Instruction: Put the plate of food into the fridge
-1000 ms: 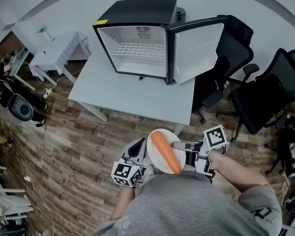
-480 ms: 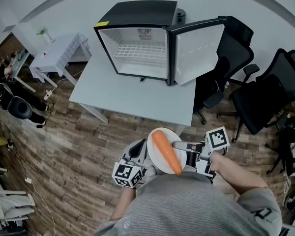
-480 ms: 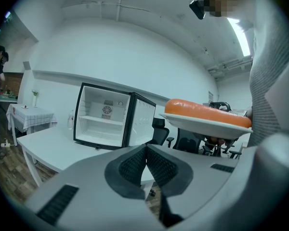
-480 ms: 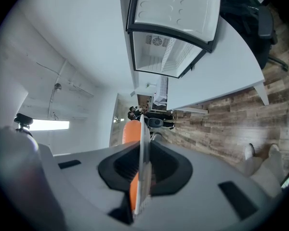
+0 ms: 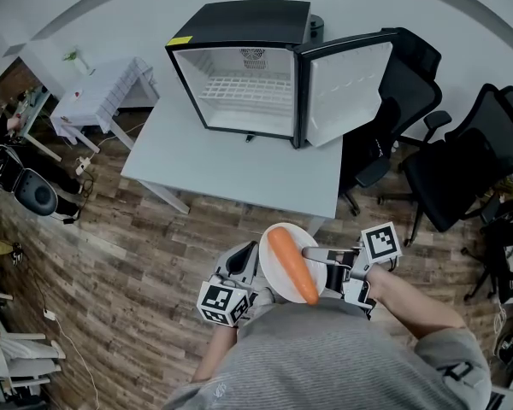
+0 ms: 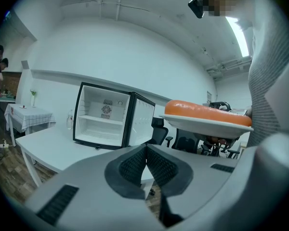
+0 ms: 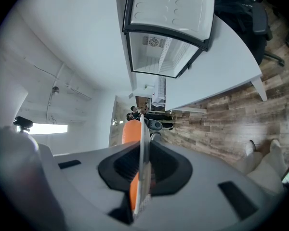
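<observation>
Head view: plate (image 5: 268, 269) with carrot (image 5: 292, 265) at lower centre, rim clamped from the right by right gripper (image 5: 312, 253); left gripper (image 5: 239, 261) just left of it; open fridge (image 5: 248, 67) at upper centre. Left gripper view: jaws together, empty, plate at right. Right gripper view: jaws narrow, pinching plate edge-on at centre.

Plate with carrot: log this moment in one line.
right gripper: shut on plate rim | carrot: on plate | left gripper: shut, empty | fridge: door open
</observation>
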Tool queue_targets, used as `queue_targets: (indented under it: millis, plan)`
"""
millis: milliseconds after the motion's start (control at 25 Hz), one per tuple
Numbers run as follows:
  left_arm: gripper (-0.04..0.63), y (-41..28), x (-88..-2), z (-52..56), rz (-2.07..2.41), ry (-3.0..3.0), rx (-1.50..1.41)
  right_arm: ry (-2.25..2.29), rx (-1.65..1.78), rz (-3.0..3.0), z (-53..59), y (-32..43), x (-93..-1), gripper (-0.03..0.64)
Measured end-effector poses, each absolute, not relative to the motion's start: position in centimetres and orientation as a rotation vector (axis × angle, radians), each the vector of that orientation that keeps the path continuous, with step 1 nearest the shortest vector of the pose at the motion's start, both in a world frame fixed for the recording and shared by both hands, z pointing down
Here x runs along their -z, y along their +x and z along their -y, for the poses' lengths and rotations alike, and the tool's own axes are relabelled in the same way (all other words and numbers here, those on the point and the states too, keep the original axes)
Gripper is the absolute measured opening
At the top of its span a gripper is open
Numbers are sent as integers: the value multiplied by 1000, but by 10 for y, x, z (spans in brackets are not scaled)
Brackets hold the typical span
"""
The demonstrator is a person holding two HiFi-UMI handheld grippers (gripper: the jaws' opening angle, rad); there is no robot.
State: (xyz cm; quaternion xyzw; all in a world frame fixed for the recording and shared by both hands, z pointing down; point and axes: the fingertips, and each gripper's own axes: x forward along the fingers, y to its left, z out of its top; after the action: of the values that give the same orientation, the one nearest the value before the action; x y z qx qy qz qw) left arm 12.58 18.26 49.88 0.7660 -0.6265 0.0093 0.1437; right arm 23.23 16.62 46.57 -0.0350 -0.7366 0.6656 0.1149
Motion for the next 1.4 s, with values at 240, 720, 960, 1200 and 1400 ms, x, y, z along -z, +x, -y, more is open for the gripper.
queue_targets:
  millis: [240, 720, 960, 1200, 1400]
  plan:
    - [11, 109, -499, -187, 1786, 2220, -32, -73, -1972, 2155, -170, 216, -466, 41]
    - [11, 37, -504, -194, 1734, 2283, -53, -3, -2028, 2197, -174, 146, -466, 41]
    - [11, 12, -510, -195, 1700, 2296, -67, 75, -2047, 2197, -169, 123, -476, 42]
    - [11, -8, -511, -183, 1694, 2297, -51, 102, -2047, 2194, -152, 102, -473, 41]
    - [11, -25, -517, -165, 1700, 2278, -46, 106, -2041, 2180, -127, 79, -478, 41]
